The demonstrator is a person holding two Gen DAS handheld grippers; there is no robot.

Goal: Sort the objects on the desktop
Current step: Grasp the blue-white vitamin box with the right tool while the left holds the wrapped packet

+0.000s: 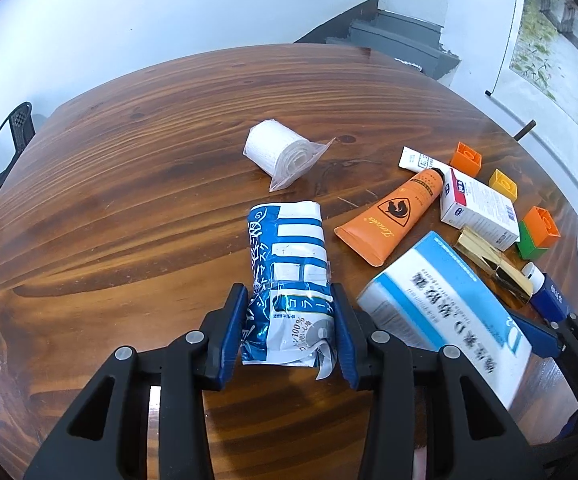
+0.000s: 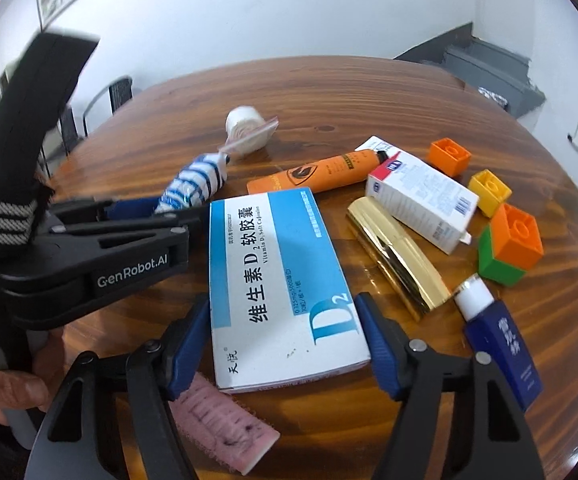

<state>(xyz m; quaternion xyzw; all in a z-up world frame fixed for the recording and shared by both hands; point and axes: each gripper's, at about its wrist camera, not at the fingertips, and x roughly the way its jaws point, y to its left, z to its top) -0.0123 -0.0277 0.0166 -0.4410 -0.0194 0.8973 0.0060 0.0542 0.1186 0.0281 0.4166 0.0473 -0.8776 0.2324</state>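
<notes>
My left gripper is shut on a blue-and-white plastic packet, its pads pressing both sides of the packet's near end. The packet's far end lies on the wooden table. From the right wrist the same gripper comes in from the left with the packet sticking out of it. My right gripper is shut on a blue-and-white vitamin D box, one pad on each long side. The box looks blurred and raised off the table beside the packet.
On the right lie an orange tube, a white medicine box, a gold box, a blue bottle and orange, yellow and green blocks. A bagged white roll sits farther back. A pink strip lies under the box.
</notes>
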